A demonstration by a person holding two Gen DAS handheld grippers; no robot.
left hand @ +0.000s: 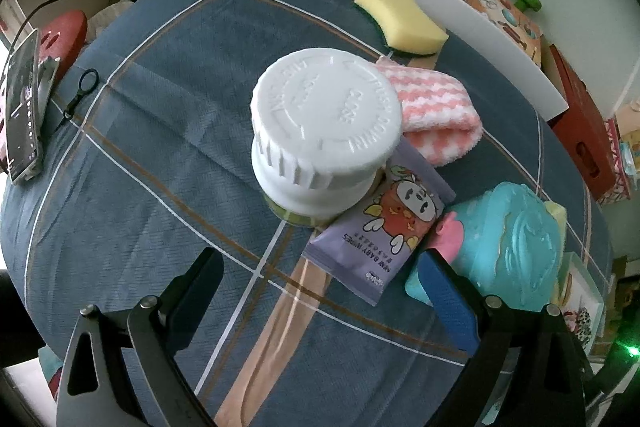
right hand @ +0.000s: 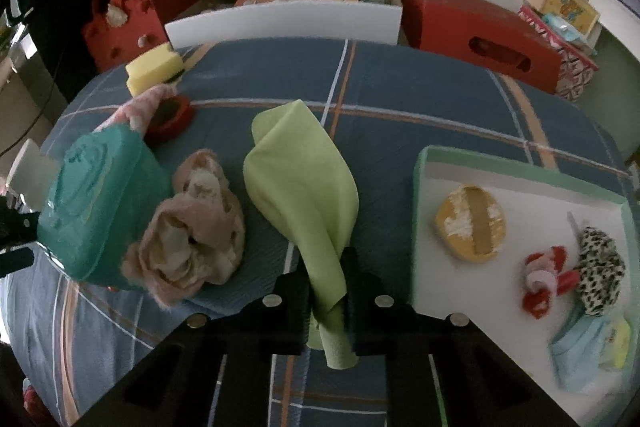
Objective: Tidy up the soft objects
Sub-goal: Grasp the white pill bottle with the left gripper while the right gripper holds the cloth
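My right gripper (right hand: 326,283) is shut on a light green cloth (right hand: 304,179), pinching its near end while the rest trails over the blue plaid cover. A crumpled pink fuzzy cloth (right hand: 192,231) lies left of it, against a teal plastic tub (right hand: 96,203). To the right stands a white tray with a green rim (right hand: 520,163) holding a yellow sponge pad (right hand: 470,223), a red and pink soft piece (right hand: 544,279), a leopard scrunchie (right hand: 600,267) and a pale blue cloth (right hand: 588,351). My left gripper (left hand: 320,283) stands open above the cover, nothing between its fingers.
In the left wrist view a white capped jar (left hand: 324,131) stands in the middle, with a pink striped sock (left hand: 436,115), a wipes packet (left hand: 380,227), a yellow sponge (left hand: 400,19) and the teal tub (left hand: 508,243) around it. A phone (left hand: 22,107) lies at the left edge. Red boxes (right hand: 480,27) line the far side.
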